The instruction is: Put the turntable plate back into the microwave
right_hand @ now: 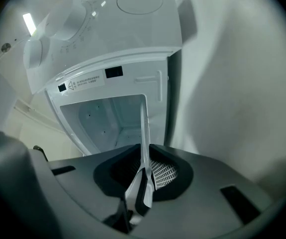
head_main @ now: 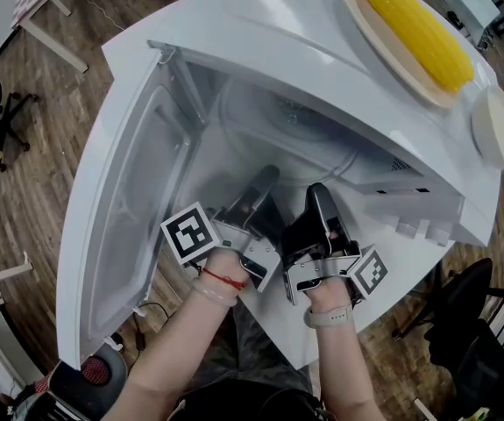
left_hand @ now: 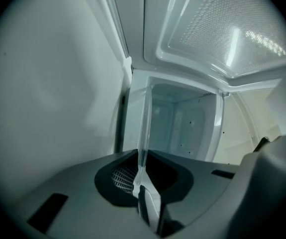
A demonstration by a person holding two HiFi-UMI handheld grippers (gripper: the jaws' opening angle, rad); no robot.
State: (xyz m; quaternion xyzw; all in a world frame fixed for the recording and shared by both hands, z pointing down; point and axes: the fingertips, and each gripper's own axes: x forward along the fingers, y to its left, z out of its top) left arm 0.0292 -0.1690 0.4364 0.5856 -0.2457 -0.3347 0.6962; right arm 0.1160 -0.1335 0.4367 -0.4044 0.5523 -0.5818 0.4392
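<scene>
My left gripper [left_hand: 142, 172] and right gripper [right_hand: 144, 169] each pinched the thin rim of the clear, round glass turntable plate [left_hand: 144, 123].

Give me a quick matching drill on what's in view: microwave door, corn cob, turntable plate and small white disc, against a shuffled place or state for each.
Things:
1. microwave door
2. corn cob
3. turntable plate
4. small white disc

Places or states:
A. clamped at its rim by the left tool and the right tool
B. swung open
C. bare, on the microwave top
D. lying on a tan plate

Pairs: 1-B, 2-D, 3-A, 4-C.
</scene>
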